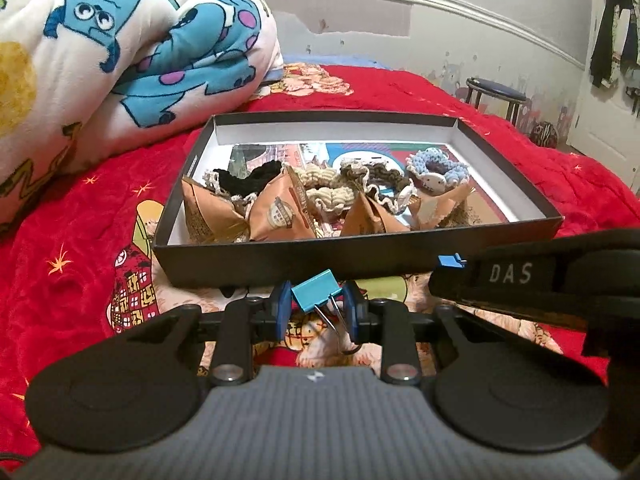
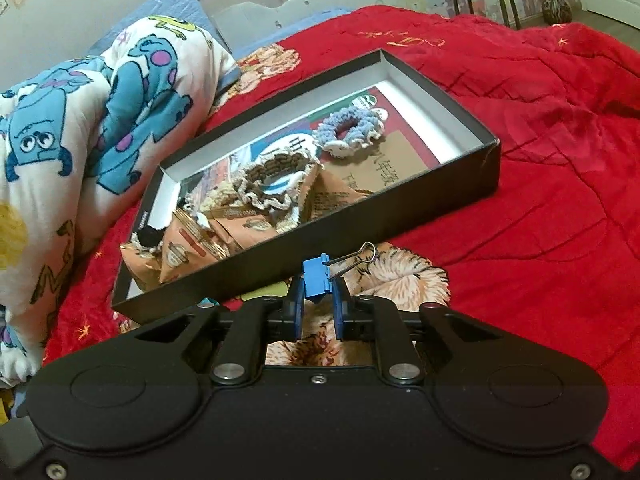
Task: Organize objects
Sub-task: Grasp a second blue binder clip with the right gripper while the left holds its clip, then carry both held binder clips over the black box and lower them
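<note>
Grippers, one per hand, hover just before a black box [image 1: 280, 268] of scrunchies on the red bed: left gripper [image 1: 316, 312] pinches a light-blue binder clip [image 1: 314, 290], right gripper [image 2: 318, 306] pinches a darker blue binder clip [image 2: 316, 278].

On the bed [image 1: 80, 240]: box [image 1: 280, 262], scrunchies [image 1: 438, 168] and packets [image 1: 280, 216] inside (quilt [image 1: 120, 60] behind-left).
</note>
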`<move>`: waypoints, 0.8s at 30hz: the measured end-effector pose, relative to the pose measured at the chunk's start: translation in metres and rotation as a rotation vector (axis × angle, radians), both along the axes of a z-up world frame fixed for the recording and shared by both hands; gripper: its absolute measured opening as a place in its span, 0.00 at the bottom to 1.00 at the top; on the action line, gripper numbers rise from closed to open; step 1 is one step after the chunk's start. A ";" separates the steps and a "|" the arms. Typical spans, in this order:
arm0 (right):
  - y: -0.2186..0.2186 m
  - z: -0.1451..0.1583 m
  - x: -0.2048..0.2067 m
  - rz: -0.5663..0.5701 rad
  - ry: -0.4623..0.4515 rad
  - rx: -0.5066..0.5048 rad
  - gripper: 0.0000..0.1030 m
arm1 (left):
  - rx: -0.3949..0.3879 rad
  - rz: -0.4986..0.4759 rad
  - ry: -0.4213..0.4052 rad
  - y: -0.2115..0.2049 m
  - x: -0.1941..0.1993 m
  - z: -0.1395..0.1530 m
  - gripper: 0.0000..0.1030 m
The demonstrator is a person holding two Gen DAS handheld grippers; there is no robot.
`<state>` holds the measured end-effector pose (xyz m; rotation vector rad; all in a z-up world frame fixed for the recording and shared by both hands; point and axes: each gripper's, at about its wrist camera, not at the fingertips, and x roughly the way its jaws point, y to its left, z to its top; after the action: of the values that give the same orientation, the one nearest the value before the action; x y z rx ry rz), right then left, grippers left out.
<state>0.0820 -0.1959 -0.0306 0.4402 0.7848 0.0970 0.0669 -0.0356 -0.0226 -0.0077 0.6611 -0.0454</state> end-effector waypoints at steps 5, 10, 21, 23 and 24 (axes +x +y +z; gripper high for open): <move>0.000 0.006 -0.003 0.008 -0.033 0.034 0.15 | 0.004 -0.015 -0.028 -0.002 -0.002 0.003 0.31; 0.001 0.007 -0.004 0.009 -0.037 0.038 0.15 | -0.006 -0.016 -0.035 -0.002 -0.003 0.005 0.31; 0.004 0.011 -0.007 0.027 -0.064 0.056 0.15 | -0.007 -0.009 -0.028 -0.001 -0.002 0.006 0.31; 0.004 0.012 -0.007 0.030 -0.070 0.058 0.15 | -0.012 -0.010 -0.028 -0.001 -0.003 0.006 0.31; 0.004 0.013 -0.007 0.030 -0.074 0.059 0.15 | -0.016 -0.010 -0.030 0.000 -0.003 0.007 0.31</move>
<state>0.0751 -0.1919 -0.0181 0.4783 0.7175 0.1640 0.0642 -0.0361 -0.0160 -0.0189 0.6305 -0.0606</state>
